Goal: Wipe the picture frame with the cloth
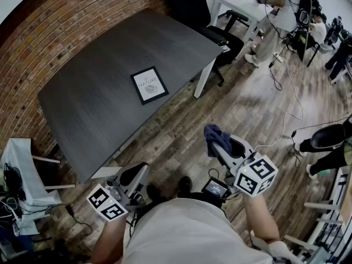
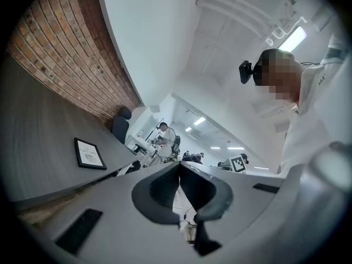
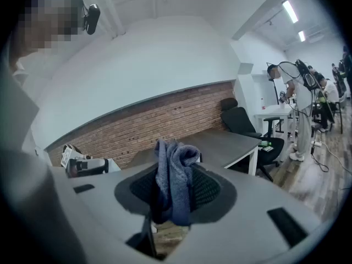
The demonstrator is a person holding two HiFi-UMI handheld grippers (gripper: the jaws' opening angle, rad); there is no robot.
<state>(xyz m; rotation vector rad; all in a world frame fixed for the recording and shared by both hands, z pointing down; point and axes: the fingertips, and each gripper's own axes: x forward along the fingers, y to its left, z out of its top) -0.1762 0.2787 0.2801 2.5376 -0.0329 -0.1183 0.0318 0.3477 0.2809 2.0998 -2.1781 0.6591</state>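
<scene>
A black-framed picture (image 1: 150,84) with a white print lies flat on the dark grey table (image 1: 99,98), near its right side; the left gripper view shows the picture frame (image 2: 89,154) at the left. My right gripper (image 1: 219,143) is held over the floor in front of the table, shut on a bunched blue cloth (image 1: 216,137). The cloth (image 3: 172,181) fills the gap between that gripper's jaws. My left gripper (image 1: 138,176) is low by the table's near corner, shut with nothing in it, jaws pressed together (image 2: 179,176).
A black office chair (image 1: 193,7) stands at the table's far end. A brick wall (image 1: 33,43) runs along the table's left side. A white desk (image 1: 250,7) and seated people are at the back right. Cables (image 1: 286,92) trail across the wooden floor.
</scene>
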